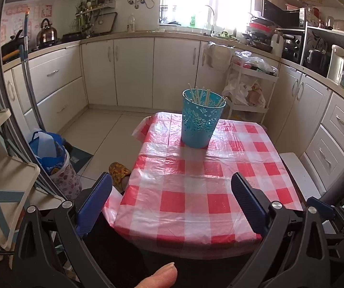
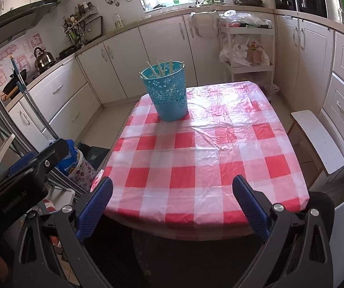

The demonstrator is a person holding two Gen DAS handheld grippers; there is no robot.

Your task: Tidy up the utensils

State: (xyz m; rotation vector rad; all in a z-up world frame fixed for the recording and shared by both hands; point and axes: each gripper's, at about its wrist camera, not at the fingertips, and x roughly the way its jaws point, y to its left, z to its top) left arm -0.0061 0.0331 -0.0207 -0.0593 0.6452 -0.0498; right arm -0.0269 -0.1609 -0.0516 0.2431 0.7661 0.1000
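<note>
Left gripper (image 1: 172,201): blue ribbed pads, black frame, fingers spread wide, nothing between them; poised above the near edge of the table. Right gripper (image 2: 173,202): same build, likewise spread and empty, at the near edge.

Chopsticks (image 1: 201,94): pale, slender, square-ended sticks, standing loosely at mixed angles inside the holder; exact count cannot be told.

Utensil holder (image 1: 199,122): turquoise, tapered round bin, upright, perforated with flower cut-outs; stands toward the table's far side, well apart from both grippers.

Tablecloth (image 2: 195,148): red-and-white check, thin glossy plastic, wrinkled, draped over the edges. No loose utensil shows on it.

Handling note: judged near completion. If sticks need straightening, approach from above, pinch one stick near its top, and avoid nudging the light bin, which would likely slide on the slick cloth.
</note>
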